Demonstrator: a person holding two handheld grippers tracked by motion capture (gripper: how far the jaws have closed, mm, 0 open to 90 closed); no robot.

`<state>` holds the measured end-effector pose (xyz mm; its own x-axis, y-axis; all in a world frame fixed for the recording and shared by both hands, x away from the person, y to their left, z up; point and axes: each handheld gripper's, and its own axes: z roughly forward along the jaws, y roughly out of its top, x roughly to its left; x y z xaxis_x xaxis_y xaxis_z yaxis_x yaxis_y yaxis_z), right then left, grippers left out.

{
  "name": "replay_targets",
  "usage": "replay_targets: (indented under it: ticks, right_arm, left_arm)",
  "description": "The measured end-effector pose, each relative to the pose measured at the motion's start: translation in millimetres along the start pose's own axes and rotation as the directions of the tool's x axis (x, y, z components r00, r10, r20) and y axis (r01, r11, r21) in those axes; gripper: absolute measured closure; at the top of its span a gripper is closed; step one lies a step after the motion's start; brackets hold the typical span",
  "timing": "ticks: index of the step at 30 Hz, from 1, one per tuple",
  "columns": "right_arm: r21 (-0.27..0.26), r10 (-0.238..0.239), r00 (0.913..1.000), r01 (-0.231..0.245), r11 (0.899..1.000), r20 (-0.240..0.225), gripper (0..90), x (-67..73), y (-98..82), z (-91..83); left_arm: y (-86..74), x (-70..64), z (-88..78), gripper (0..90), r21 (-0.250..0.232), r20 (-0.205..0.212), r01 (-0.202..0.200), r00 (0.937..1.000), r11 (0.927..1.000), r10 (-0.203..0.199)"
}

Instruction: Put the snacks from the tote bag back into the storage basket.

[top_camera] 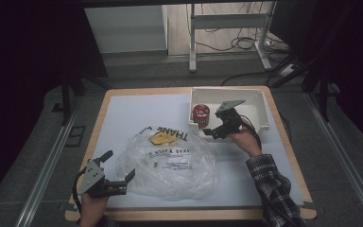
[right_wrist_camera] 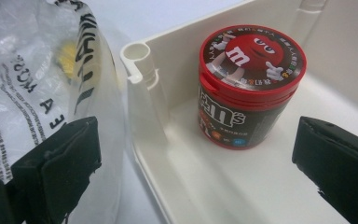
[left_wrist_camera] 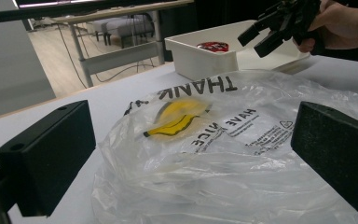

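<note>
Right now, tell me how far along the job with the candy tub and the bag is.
Early stage. Nothing looks done: the candy tub stands upright in the white bin, and the plastic bag lies flat on the table. In hand: the right tool hovers open at the bin's near edge, aimed at the tub. The left tool waits open beside the bag. Left, probably: grasping the tub and bagging it.

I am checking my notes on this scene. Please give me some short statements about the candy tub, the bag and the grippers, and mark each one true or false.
1. The M&M's tub stands upright in the white bin. True.
2. The right gripper is shut on the tub. False: its jaws are open, and the tub stands free.
3. The plastic bag lies inside the bin. False: it lies on the table beside it.
4. The left gripper is open at the bag's edge. True.
</note>
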<state>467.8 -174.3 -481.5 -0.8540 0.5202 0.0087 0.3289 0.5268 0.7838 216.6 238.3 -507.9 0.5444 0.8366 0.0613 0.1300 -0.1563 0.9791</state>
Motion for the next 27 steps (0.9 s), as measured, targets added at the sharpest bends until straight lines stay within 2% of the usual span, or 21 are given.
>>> replay_targets:
  ticks: [8, 27]
  right_arm:
    - [-0.013, 0.013, 0.9999, -0.013, 1.000, 0.001, 1.4, 2.2, -3.3, -4.1]
    - [-0.025, -0.004, 0.9999, 0.005, 1.000, 0.013, 1.4, 12.8, -11.3, -13.7]
  left_arm:
    - [0.0, 0.2, -0.3, 0.0, -0.002, -0.001, 0.001, 1.0000, 1.0000, -0.001]
    - [-0.1, 0.7, -1.3, 0.0, -0.008, 0.003, 0.005, 1.0000, 1.0000, -0.005]
